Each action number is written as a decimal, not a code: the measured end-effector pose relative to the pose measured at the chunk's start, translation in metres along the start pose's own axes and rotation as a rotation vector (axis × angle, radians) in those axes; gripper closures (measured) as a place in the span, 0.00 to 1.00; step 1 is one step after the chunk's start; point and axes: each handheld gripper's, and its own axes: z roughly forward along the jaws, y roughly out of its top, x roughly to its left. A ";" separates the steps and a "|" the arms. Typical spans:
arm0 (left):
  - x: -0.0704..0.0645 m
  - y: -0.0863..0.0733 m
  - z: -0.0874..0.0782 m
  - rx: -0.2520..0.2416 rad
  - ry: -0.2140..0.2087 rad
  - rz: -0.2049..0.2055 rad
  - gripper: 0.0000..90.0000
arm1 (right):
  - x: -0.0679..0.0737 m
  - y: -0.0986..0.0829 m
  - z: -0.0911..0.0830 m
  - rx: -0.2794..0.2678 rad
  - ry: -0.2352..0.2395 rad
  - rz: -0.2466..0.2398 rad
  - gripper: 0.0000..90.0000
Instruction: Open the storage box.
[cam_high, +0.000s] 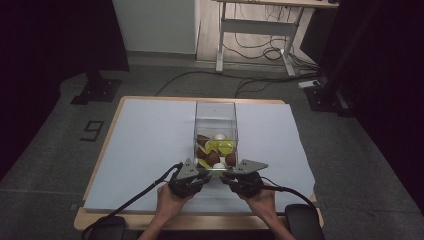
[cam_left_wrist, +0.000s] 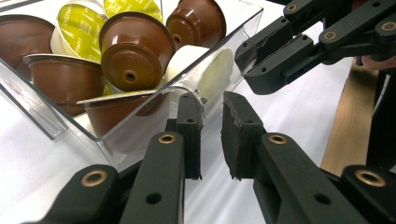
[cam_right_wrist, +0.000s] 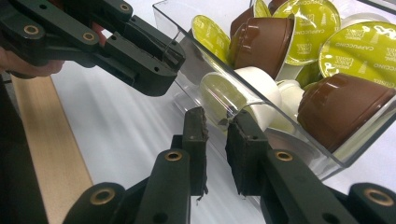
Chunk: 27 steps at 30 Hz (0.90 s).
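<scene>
A: Left gripper (cam_left_wrist: 212, 105) and right gripper (cam_right_wrist: 217, 123), jaws slightly parted, each straddle the near rim of the clear plastic box (cam_high: 215, 116) of coffee capsules (cam_high: 213, 156) at mid-table.

B: I'd close both evenly, then lift level.

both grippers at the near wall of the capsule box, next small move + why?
Probably close both on the wall. The left gripper and right gripper each straddle the near rim of the clear box, jaws slightly apart. The box of coffee capsules rests on the table, so grip precedes any lift.
</scene>
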 end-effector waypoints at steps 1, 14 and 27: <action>0.000 0.000 0.000 -0.001 -0.001 -0.001 0.86 | 0.000 0.000 0.000 0.000 0.003 -0.001 0.86; -0.007 -0.004 -0.004 0.000 -0.012 -0.004 0.85 | 0.006 -0.003 -0.004 0.005 0.011 -0.006 0.86; -0.008 -0.008 -0.003 0.009 -0.026 0.001 0.84 | 0.006 -0.004 -0.003 0.043 0.044 -0.012 0.85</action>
